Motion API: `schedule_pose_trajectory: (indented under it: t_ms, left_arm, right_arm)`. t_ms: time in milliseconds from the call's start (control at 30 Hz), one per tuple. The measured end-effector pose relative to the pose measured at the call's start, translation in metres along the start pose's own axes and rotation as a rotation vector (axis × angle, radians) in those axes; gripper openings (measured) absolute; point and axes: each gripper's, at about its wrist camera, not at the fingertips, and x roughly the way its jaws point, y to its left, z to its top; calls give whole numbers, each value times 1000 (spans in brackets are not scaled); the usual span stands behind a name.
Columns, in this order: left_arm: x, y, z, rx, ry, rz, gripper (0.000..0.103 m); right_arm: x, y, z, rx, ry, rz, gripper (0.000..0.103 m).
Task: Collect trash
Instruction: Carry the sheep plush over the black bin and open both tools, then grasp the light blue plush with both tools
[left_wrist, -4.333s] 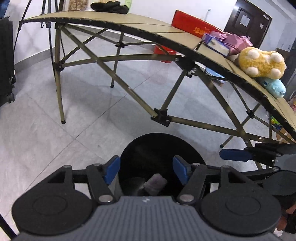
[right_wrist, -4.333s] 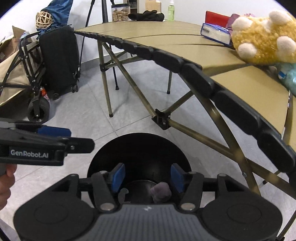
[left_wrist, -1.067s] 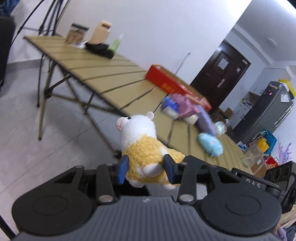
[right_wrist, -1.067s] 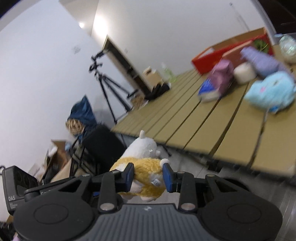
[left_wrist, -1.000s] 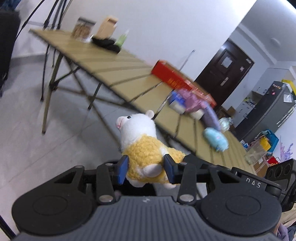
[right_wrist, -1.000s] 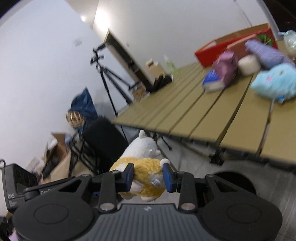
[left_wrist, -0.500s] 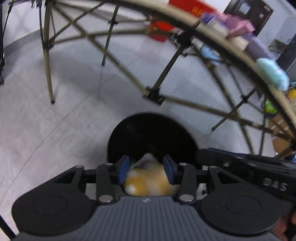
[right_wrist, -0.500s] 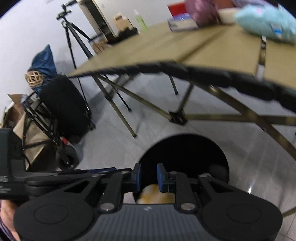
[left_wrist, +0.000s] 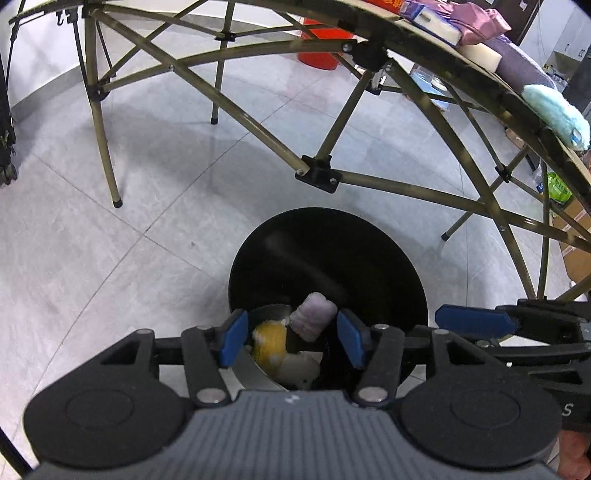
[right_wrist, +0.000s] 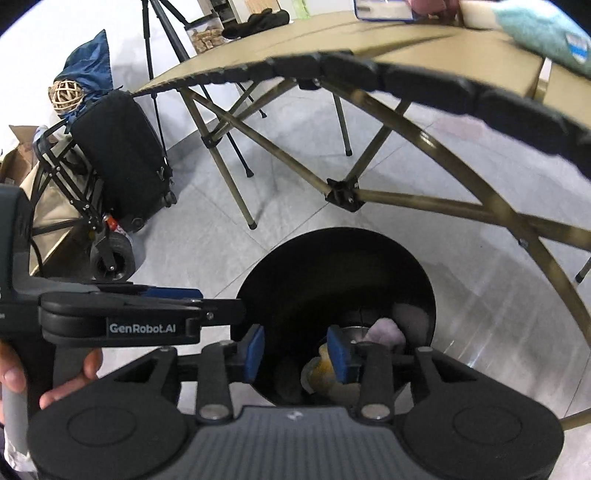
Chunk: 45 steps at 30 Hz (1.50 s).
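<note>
Hovering over the bin (left_wrist: 325, 236), the left gripper (left_wrist: 290, 338) has its blue pads spread wide with nothing between them; the right gripper (right_wrist: 295, 349) hangs over the same bin (right_wrist: 332, 258), also parted and empty. Below them the plush (left_wrist: 282, 350) lies on its side at the bottom of the bin, its long axis running from the yellow body at the far end to the white head nearest the left camera; in the right view only a yellow patch of the plush (right_wrist: 319, 367) shows behind a pad. A mauve roll (left_wrist: 313, 315) leans against it, tilted. The bin is black, round and stands on the grey tiled floor (left_wrist: 92, 229) just beside a folding table (left_wrist: 388, 40) with crossed legs. On the table lie a book (left_wrist: 432, 16) and a blue toy (left_wrist: 557, 112). A black suitcase (right_wrist: 122, 158) on a trolley stands well apart, near a tripod (right_wrist: 155, 40)
</note>
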Motion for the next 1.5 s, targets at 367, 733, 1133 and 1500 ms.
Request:
schedule_pose_trajectory:
  t_ms: [367, 733, 1133, 1500]
  left_arm:
    - [-114, -30, -10, 189, -462, -100, 90]
    - [-116, -110, 40, 55, -636, -178, 101]
    - [-35, -168, 93, -98, -431, -271, 53]
    - [-26, -167, 97, -207, -337, -390, 51]
  right_arm:
    - [-102, 9, 6, -61, -372, 46, 45]
    - [-184, -115, 59, 294, -728, -208, 75]
    - [-121, -177, 82, 487, -524, -2, 40]
    - [-140, -176, 65, 484, -540, 6, 38]
